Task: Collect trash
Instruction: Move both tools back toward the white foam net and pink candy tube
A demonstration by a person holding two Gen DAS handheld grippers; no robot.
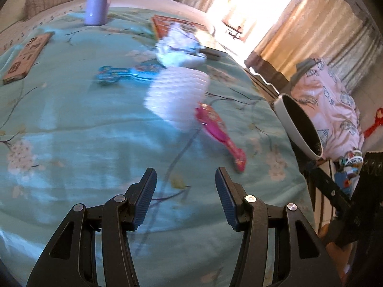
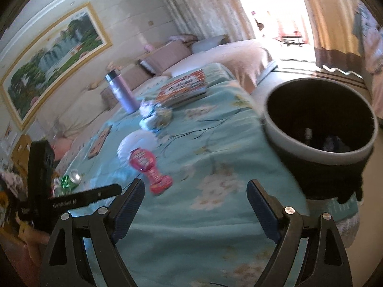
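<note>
Left wrist view: looks forward and down along its fingers over the teal bedspread (image 1: 71,131), from near its edge, toward the headboard end. The pink wrapper (image 1: 220,134) lies just ahead; the trash bin (image 1: 296,126) sits at the right edge of the view, beside the bedspread.

Right wrist view: faces the same bedspread (image 2: 215,143) from further to the bin side, the bin (image 2: 318,124) close at right.

Shared: bedspread, pink wrapper (image 2: 148,167), bin, purple bottle (image 1: 97,2) (image 2: 121,91), book (image 1: 172,24) (image 2: 184,88).
</note>
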